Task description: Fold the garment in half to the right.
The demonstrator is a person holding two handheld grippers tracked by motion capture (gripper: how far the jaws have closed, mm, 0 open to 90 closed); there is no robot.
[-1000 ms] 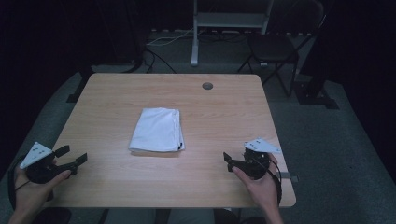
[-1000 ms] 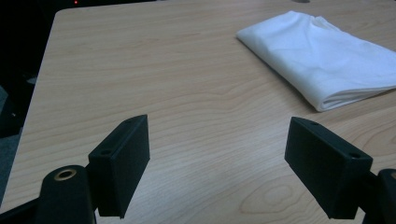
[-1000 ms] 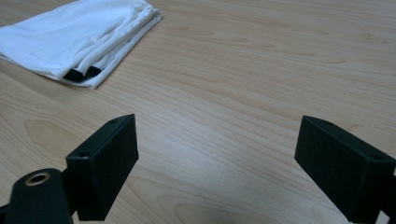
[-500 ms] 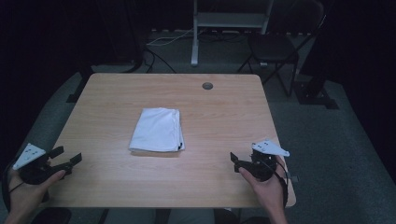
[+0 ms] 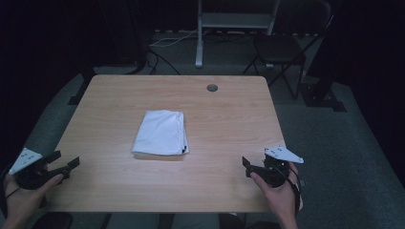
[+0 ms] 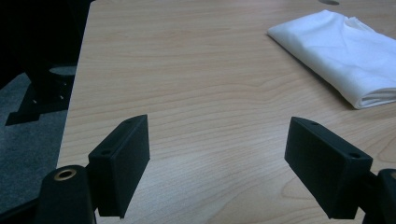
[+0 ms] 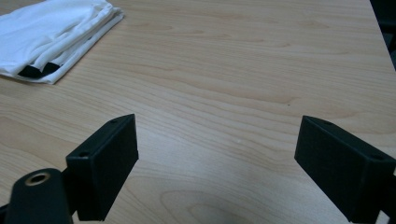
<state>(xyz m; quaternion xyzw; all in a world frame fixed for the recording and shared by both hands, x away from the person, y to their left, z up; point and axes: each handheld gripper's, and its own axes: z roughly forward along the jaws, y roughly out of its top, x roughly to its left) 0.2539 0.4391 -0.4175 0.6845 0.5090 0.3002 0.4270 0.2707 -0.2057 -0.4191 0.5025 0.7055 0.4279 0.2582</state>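
Note:
A folded white cloth (image 5: 161, 133) lies flat near the middle of the wooden table (image 5: 224, 119). My left gripper (image 5: 64, 160) hovers at the near left corner, open and holding nothing. In the left gripper view the left gripper (image 6: 217, 135) has bare wood between its jaws, with the cloth (image 6: 345, 51) up to the right. My right gripper (image 5: 247, 167) is near the front right edge, open and pointing left. In the right gripper view the right gripper (image 7: 217, 135) stands wide over bare wood, with the cloth (image 7: 51, 37) at the upper left, dark trim showing at its fold.
A small dark round hole (image 5: 212, 88) sits in the table near its far edge. Behind the table stand a folding chair (image 5: 282, 47) and a metal stand (image 5: 200, 33), with cables on the grey floor. The table's left edge (image 6: 77, 93) drops to dark floor.
Both hands have drifted outward along the near edge: the left gripper a little to the left, the right gripper a little to the right. The cloth has not moved.

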